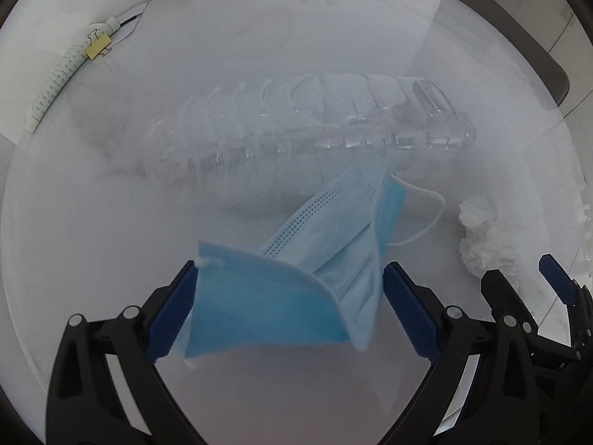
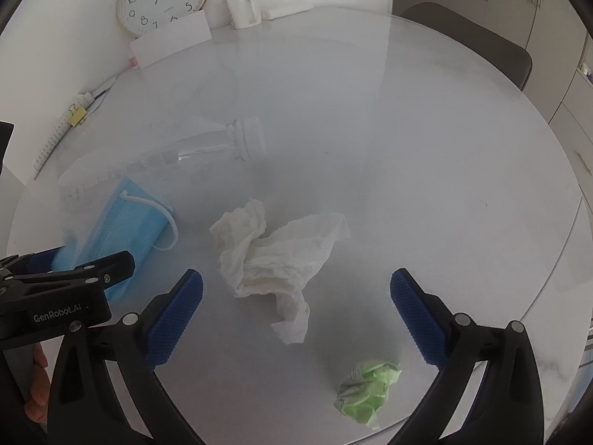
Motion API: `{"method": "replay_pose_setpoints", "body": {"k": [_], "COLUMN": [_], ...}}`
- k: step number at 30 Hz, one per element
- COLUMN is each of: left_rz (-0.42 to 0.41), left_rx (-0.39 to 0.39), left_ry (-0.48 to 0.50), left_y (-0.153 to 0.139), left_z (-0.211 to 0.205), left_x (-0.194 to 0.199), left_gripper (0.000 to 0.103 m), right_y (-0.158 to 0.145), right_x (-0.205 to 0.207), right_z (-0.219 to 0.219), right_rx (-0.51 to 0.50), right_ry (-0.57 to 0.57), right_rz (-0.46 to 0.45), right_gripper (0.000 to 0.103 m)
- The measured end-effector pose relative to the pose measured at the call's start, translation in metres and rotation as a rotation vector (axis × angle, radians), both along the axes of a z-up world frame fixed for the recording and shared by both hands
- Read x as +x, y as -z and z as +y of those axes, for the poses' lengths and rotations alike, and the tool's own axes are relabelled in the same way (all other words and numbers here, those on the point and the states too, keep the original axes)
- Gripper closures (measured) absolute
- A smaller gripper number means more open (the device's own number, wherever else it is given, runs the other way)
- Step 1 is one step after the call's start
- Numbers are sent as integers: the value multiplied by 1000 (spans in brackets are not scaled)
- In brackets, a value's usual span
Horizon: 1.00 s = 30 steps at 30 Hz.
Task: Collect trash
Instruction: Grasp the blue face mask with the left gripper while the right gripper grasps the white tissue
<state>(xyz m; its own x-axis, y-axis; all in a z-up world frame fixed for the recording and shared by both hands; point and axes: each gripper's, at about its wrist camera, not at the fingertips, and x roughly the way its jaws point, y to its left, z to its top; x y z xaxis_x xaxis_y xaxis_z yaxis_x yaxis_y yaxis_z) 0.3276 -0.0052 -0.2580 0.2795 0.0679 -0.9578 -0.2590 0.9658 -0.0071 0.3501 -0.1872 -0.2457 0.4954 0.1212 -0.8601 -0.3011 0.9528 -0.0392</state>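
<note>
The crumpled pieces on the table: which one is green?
The small crumpled wad nearest the right gripper is green; the larger crumpled tissue is white.

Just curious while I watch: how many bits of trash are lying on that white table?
4: a blue mask at the left tool, a clear bottle behind it, a white tissue ahead of the right tool, a green wad nearest. More may be hidden.

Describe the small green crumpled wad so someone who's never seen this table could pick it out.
On the round white table, find the big crumpled white paper towel at its middle. Nearer the table's front edge, between the right gripper's open fingers, lies the small green crumpled wad. It is the only green thing there.
</note>
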Motion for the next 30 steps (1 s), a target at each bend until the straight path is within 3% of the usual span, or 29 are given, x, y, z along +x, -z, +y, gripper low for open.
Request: {"method": "replay_pose_setpoints", "body": {"k": [4, 7, 8, 10, 11, 13, 14, 16, 18, 30], "left_rz": [11, 22, 23, 11, 4, -6, -9, -17, -28, -105], "left_rx": [6, 20, 20, 24, 21, 8, -4, -25, -48, -82], "left_ry": [-11, 9, 18, 37, 47, 79, 93, 113, 130, 222], "left_y": [5, 9, 10, 7, 6, 2, 1, -4, -9, -50], "left_z": [3, 2, 2, 1, 1, -2, -2, -4, -6, 6], "left_x": [3, 4, 4, 2, 1, -1, -1, -4, -7, -46], "left_gripper": [11, 21, 24, 33, 41, 55, 66, 75, 87, 88], "right_y": [5, 8, 9, 11, 11, 12, 12, 11, 11, -20], "right_x": [8, 11, 11, 12, 12, 11, 10, 8, 6, -29], "right_z": [4, 7, 8, 8, 7, 7, 7, 7, 8, 10], "right_rx": [-7, -19, -20, -18, -18, -27, -28, -20, -16, 37], "right_ry": [-23, -40, -47, -52, -50, -54, -57, -60, -60, -39], "right_rz": [-3, -7, -8, 6, 8, 8, 7, 13, 19, -17], "right_gripper": [3, 6, 12, 32, 35, 55, 58, 74, 77, 78]}}
